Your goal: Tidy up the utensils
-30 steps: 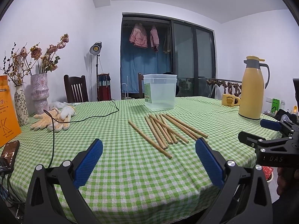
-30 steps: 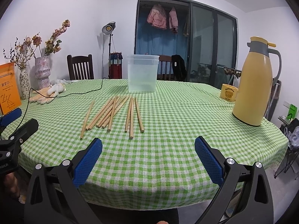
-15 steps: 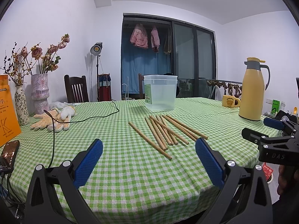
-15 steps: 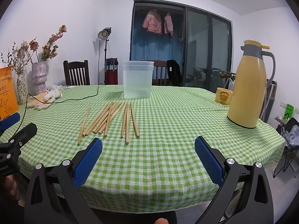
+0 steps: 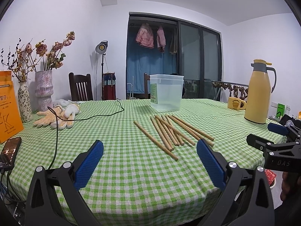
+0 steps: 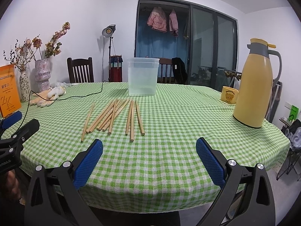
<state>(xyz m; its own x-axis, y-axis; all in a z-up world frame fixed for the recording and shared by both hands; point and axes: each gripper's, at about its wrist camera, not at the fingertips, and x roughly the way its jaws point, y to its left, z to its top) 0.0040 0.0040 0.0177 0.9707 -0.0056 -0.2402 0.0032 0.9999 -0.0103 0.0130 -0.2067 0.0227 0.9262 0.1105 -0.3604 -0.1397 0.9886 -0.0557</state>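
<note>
Both grippers, left gripper point(image 5: 150, 161) and right gripper point(image 6: 149, 160), hover with jaws apart near the worktop point(image 6: 178, 131) edge. Wooden chopsticks point(image 6: 114, 116) lie scattered before the clear container point(image 6: 142, 76); best pinch one mid-length, singly.

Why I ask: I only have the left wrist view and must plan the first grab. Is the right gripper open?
Observer: Yes, the right gripper is wide open, with nothing between its pads.
Operator: What lies straight ahead of it?
Observer: Three chopsticks lie on the table, set apart from the main bundle to their left. Their far ends point toward the clear container.
</note>
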